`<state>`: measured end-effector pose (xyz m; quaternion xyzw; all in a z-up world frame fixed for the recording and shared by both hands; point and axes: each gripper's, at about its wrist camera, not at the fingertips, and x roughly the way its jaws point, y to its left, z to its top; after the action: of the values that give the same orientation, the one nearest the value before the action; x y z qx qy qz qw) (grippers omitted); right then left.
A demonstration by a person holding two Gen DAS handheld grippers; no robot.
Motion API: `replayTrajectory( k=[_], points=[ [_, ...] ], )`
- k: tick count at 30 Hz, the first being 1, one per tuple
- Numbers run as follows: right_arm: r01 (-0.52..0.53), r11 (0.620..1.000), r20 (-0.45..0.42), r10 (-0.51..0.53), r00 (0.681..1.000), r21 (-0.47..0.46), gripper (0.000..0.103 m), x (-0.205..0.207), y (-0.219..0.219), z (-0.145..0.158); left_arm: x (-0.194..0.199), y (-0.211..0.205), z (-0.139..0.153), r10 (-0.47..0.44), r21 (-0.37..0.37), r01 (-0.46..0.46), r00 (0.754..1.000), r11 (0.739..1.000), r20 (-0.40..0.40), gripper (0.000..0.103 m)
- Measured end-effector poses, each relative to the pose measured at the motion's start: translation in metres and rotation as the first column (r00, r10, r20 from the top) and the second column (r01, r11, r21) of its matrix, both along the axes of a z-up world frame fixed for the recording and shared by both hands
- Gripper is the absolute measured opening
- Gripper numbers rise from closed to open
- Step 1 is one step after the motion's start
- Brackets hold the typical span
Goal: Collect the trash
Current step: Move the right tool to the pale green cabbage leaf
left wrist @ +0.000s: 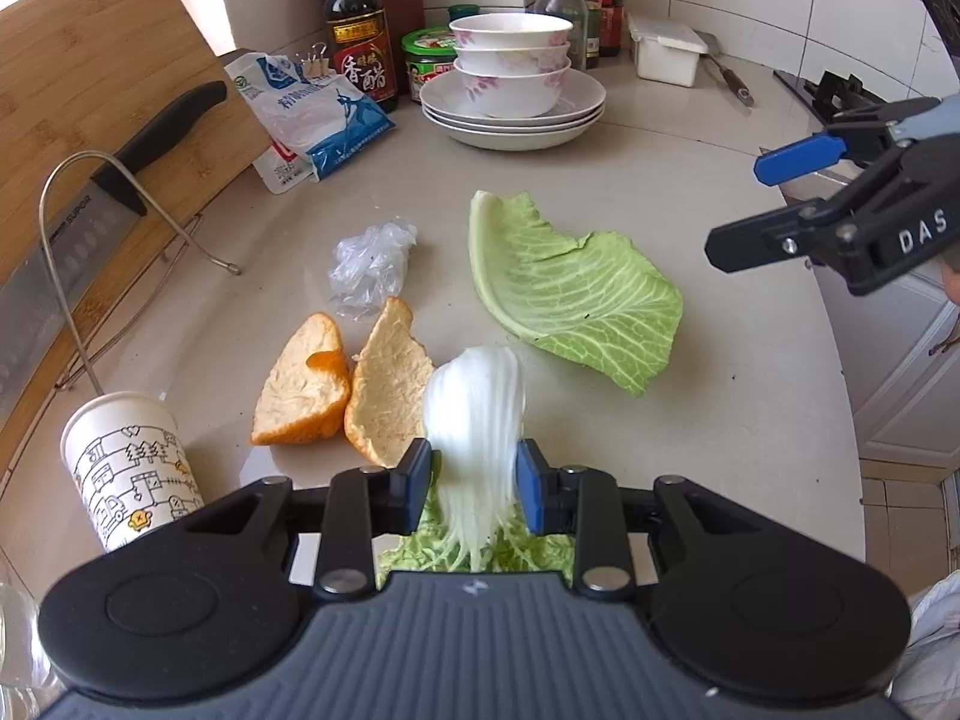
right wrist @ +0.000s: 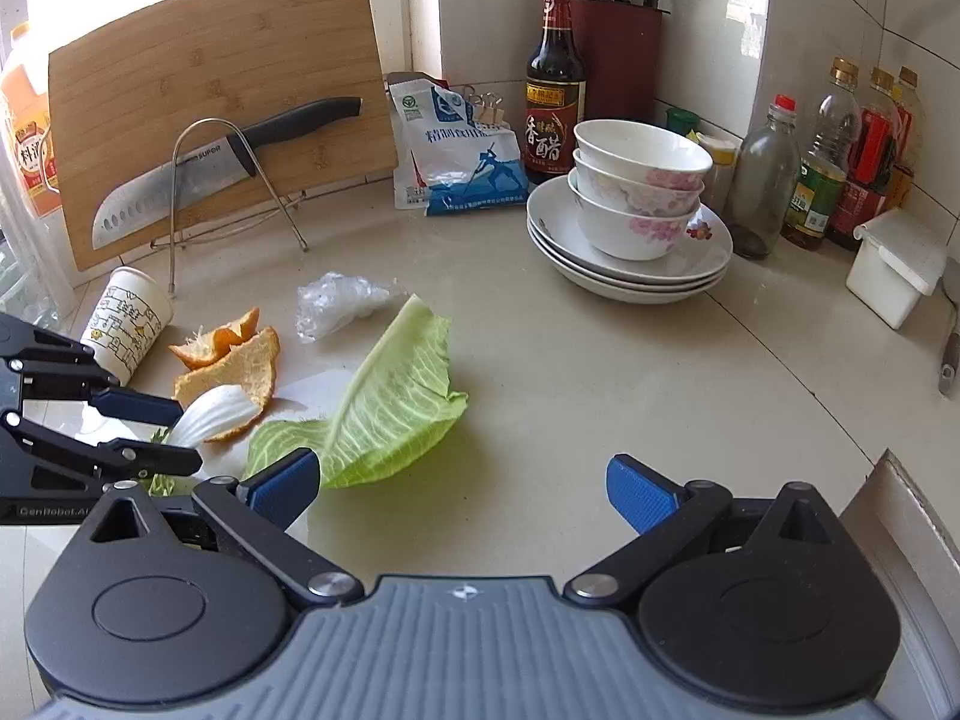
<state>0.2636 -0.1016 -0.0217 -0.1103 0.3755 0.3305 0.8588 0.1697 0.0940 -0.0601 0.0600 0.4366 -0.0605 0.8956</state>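
My left claw (left wrist: 474,474) is pinching the white cabbage stalk (left wrist: 477,420) just above the surface (left wrist: 690,450). My right claw (right wrist: 462,486) is wide apart, holding nothing. I should lift slowly; the leafy end, maybe floppy, could slip.

Bright daylight from rear window, blown-out glare, fisheye-bent edges, sharp focus

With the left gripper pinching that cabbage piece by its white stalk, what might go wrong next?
1. The left gripper clamps only the slick white stalk of the limp cabbage piece; its green end dangles and could slip out or tear.
2. The curled orange peel pieces lie right beside the grip and may get dragged.
3. The open right gripper hovers over the flat green cabbage leaf; the two could collide.
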Motion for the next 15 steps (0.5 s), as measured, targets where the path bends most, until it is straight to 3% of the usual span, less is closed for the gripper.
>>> replayTrajectory(
  k=[7,15],
  points=[
    [-0.08,0.997,0.016,0.08,0.997,0.001,0.103,0.027,0.032,-0.004,-0.013,0.006,0.003,0.056,-0.021,-0.056,0.998,0.998,0.005,0.029],
    [-0.098,0.995,-0.09,0.098,0.991,0.003,0.101,0.076,0.077,-0.033,-0.018,0.012,0.005,0.093,-0.034,-0.092,0.995,0.995,0.022,0.029]
  ],
)
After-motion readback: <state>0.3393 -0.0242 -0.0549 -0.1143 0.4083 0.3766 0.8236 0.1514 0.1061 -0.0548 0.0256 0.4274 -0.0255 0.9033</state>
